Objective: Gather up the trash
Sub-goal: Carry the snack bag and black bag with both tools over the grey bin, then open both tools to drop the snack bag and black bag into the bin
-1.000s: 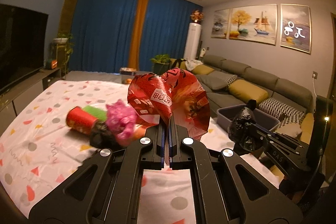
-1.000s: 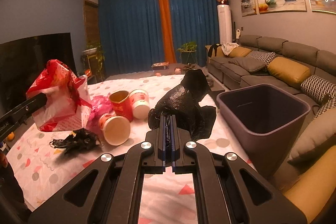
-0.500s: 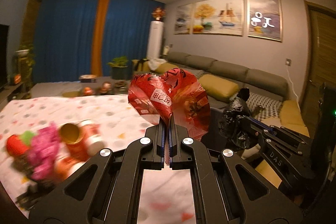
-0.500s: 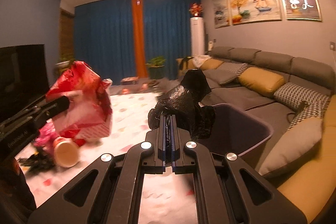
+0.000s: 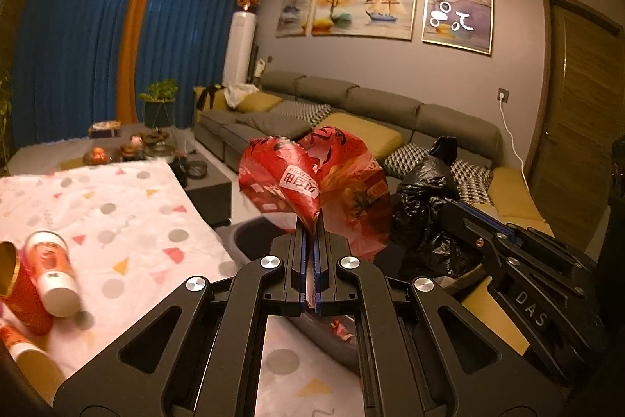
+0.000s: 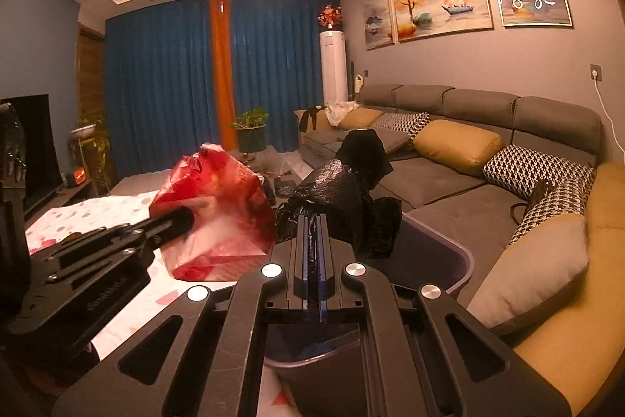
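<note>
A: Starting with the left wrist view. What at 12 o'clock?

B: The left gripper (image 5: 310,217), fingers together and clamped on a thin fold of the red plastic bag (image 5: 312,178). Pinched by the edge only, probably so that the rest stands free and can drop cleanly.

A: And lower, toward 6 o'clock?

B: The rim of the grey bin (image 5: 250,237), half hidden behind the bag and the fingers. Held above the opening, it seems, in order to release there.

A: Toward 3 o'clock?

B: The right gripper (image 5: 453,208), closed on a crumpled black plastic bag (image 5: 422,206). Very near the red one; touching or not, cannot tell. Toward 8 o'clock, paper cups (image 5: 50,272) lying on the dotted tablecloth (image 5: 117,206), not yet collected.

A: Now the right wrist view.

B: At 12 o'clock, the right fingers pressed shut on the black bag, bulk of it standing up above the tips. Below and toward 4 o'clock, the bin wall and its dark inside, next to the sofa (image 6: 449,190). Carried directly over the bin, so a simple opening should be enough.

A: And at 9 o'clock?

B: The left one again, gripping the red bag at the table edge, just beside the bin. Both pieces probably ready for dropping. One risk: light plastic sticking to the pads.
</note>
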A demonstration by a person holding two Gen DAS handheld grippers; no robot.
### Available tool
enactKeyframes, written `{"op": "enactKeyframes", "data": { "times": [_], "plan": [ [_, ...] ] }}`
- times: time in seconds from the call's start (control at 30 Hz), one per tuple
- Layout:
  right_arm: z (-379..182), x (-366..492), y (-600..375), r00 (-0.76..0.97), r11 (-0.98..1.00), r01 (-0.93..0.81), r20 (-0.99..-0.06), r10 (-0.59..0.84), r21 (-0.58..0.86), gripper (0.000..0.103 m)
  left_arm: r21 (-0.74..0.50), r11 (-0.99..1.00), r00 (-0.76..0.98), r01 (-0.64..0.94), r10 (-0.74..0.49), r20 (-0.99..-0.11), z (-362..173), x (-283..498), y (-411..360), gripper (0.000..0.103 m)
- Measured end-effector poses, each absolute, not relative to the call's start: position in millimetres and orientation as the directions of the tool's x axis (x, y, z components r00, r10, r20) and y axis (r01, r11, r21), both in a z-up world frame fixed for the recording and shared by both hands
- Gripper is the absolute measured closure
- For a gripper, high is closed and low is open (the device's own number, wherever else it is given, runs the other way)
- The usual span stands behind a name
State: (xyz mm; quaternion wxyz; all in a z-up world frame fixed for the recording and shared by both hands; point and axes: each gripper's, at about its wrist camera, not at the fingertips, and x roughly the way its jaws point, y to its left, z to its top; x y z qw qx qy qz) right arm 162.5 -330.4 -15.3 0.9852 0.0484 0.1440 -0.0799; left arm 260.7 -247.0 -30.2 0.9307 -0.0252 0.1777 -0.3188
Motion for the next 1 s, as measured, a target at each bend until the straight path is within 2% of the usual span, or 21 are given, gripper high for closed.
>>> {"op": "enactKeyframes", "data": {
  "times": [0.67, 0.73, 0.83, 0.87, 0.9, 1.0],
  "plan": [
    [-21.0, 178.3, -338.6, 0.935, 0.974, 0.201, -0.317, -0.159, 0.104, 0.098, -0.208, 0.766, 0.673, 0.608, -0.637, -0.377, -51.3, 291.3, -271.1, 0.100],
    [-21.8, 179.5, -339.5, 0.936, 0.973, 0.201, -0.316, -0.158, 0.109, 0.095, -0.229, 0.753, 0.658, 0.617, -0.653, -0.375, -53.3, 293.7, -269.9, 0.100],
    [-22.9, 180.0, -340.0, 0.934, 0.970, 0.210, -0.319, -0.163, 0.119, 0.083, -0.234, 0.761, 0.666, 0.605, -0.645, -0.374, -54.9, 297.0, -267.1, 0.083],
    [-23.1, 179.6, -341.1, 0.933, 0.969, 0.215, -0.318, -0.166, 0.124, 0.077, -0.245, 0.761, 0.667, 0.601, -0.646, -0.371, -55.9, 298.5, -263.9, 0.066],
    [-23.2, 179.3, -341.9, 0.933, 0.967, 0.218, -0.318, -0.168, 0.128, 0.075, -0.256, 0.760, 0.667, 0.598, -0.649, -0.367, -56.1, 298.8, -261.3, 0.052],
    [-22.0, 176.1, -343.9, 0.929, 0.962, 0.240, -0.320, -0.187, 0.133, 0.073, -0.273, 0.778, 0.691, 0.566, -0.628, -0.358, -56.1, 299.1, -249.5, 0.036]
  ]
}}
